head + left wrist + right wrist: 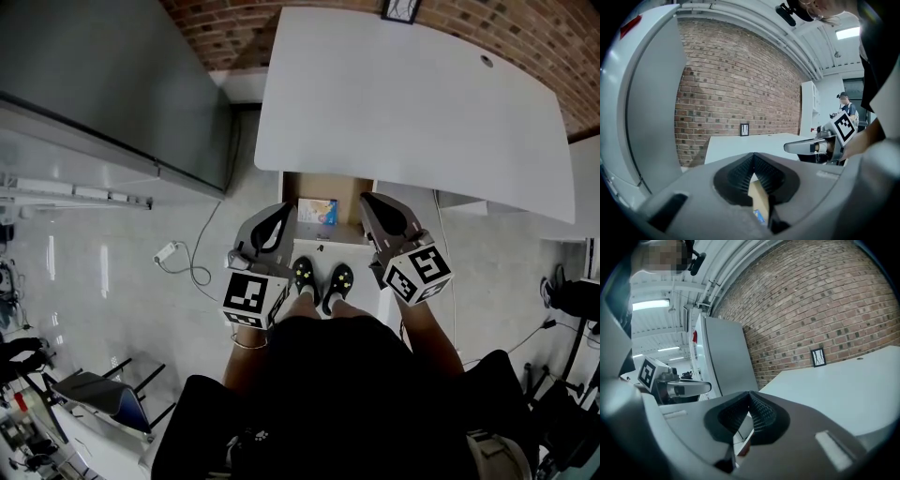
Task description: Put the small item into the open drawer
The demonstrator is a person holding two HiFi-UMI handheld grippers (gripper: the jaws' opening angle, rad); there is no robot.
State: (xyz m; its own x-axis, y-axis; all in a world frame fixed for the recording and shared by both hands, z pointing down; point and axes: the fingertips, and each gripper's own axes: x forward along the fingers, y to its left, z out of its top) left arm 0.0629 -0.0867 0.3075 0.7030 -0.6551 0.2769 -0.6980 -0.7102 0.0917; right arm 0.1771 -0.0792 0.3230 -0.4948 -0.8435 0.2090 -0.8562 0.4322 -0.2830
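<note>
Standing at a white table [412, 103], a person holds two grippers above an open drawer [352, 199] under the table's near edge, head view. The small item [319, 211], a blue-and-white pack, lies inside the drawer at ctr frame, betw. the two gripper tips and apart from both. The left gripper [284, 212] sits just left of ctr and the right gripper [367, 199] just right of ctr, each w/ its marker cube nearer the body. Black shoes [303, 277] show below the drawer front. A grey cabinet [112, 84] fills the upper left, and a cable [192, 267] trails on the floor at left.

Left gripper view: the left gripper [753, 156] has its jaws closed tip to tip, w/ nothing held. Through the gap below the tips show the brown drawer [759, 197] and a blue corner of the small item [759, 215]. The right gripper [806, 146] reaches in from the right edge. The table [740, 143] and a brick wall [736, 79] lie beyond.

Right gripper view: the right gripper [750, 393] is likewise fully closed and empty. The left gripper [686, 388] shows at mid left, the cabinet [724, 357] at ctr, and the table [843, 390] at right below the brick wall [825, 301].
</note>
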